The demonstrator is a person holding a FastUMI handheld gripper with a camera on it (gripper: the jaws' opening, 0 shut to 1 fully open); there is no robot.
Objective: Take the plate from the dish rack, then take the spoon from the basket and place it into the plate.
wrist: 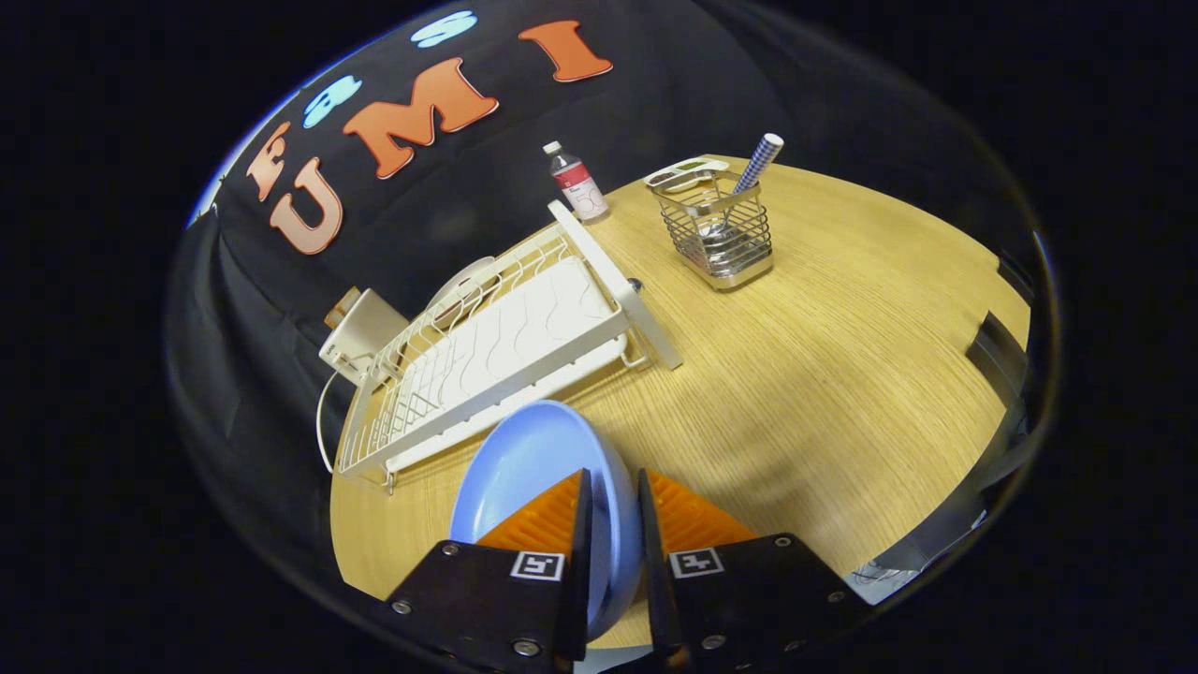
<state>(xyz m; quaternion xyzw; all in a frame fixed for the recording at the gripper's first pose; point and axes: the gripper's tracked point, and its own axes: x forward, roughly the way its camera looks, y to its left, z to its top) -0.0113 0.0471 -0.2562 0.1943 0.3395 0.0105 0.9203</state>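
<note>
Tabletop [842, 356] of pale wood grain carries everything, with most of its right and near side bare, which looks the natural place to set the plate down

Dish rack [505, 346], white wire over a white tray, sits on the left side, stretching from near left to far right; its slots are empty of dishes

Plate [533, 468], light blue and shallow, is out of the rack and held on edge just near of it, above the table. It looks like smooth plastic or melamine: probably light and stiff, but slick, so a rim grip could let it swing or slide if tilted quickly

Gripper [613, 487] is closed onto the plate's rim, one finger on the inner face and one on the outer, so both press on it. The hold is at the edge only, a fair choice for a thin rim, though best kept low when setting it flat

Basket [725, 239], a small wire caddy, stands far right of the rack, well apart from the plate

Spoon [739, 206] stands in the basket, bowl down, its checked handle sticking up and leaning right. It looks light and rigid; the exposed handle is the obvious place to pinch, though narrow and likely slippery

A small bottle [576, 183] stands at the far end of the rack
</note>
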